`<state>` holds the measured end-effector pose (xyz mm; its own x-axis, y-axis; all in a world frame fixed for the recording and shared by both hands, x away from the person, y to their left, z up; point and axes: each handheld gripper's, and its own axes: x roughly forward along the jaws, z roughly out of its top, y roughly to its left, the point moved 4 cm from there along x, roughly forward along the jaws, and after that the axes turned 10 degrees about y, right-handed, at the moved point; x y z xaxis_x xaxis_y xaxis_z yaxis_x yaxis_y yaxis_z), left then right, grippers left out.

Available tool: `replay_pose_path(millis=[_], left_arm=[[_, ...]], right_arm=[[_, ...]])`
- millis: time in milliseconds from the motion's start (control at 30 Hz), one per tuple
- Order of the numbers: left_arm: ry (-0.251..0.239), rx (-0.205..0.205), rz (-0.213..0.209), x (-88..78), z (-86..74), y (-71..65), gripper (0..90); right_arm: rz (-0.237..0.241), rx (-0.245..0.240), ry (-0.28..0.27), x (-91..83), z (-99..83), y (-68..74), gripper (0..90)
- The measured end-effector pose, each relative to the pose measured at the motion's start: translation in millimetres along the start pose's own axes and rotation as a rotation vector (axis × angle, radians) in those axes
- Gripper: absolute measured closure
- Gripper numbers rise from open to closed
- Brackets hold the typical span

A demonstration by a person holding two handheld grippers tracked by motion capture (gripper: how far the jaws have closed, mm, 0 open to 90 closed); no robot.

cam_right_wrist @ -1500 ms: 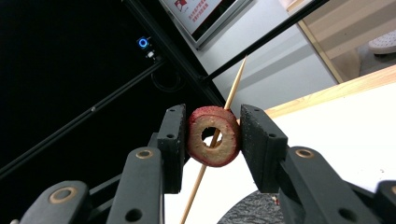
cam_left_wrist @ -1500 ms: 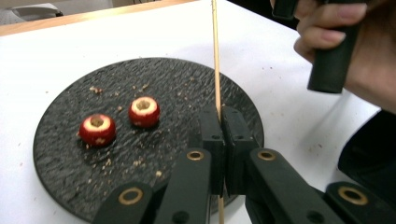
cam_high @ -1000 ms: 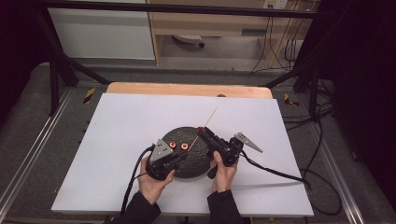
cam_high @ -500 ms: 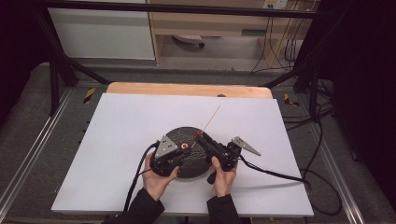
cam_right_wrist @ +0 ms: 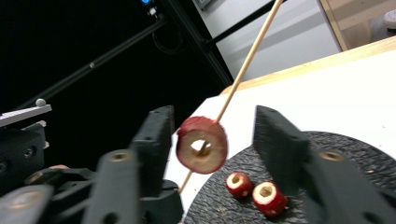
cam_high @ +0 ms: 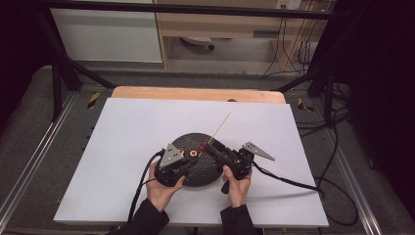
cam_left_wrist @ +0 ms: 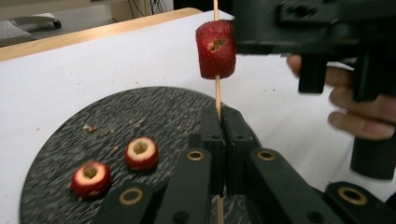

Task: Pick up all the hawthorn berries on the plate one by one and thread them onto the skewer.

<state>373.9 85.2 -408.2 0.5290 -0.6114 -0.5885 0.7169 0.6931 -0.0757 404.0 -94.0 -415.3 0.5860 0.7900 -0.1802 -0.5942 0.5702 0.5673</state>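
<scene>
Since the earlier frame the right gripper has just been opening its jaws; they now stand apart on either side of the red fruit piece without pressing on it. That piece sits threaded on the wooden skewer, above the black round board near the middle of the white table. The left gripper has its jaws clamped shut on the skewer's lower end, holding it tilted up toward the far right. Two more cored fruit pieces lie on the board, apparently just beside each other, though the high view is small.
</scene>
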Motion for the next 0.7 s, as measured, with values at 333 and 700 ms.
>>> replay_pose_path(millis=[333, 700], left_arm=[[0.047, -0.008, 0.013, -12.7, -27.0, 19.8, 88.5], [0.102, 0.015, 0.032, -42.3, -56.3, 41.8, 88.4]], right_arm=[[-0.059, -0.092, 0.134, -1.2, -0.9, -8.0, 9.2], [-0.125, -0.180, 0.304, -3.9, -5.5, -17.3, 2.3]])
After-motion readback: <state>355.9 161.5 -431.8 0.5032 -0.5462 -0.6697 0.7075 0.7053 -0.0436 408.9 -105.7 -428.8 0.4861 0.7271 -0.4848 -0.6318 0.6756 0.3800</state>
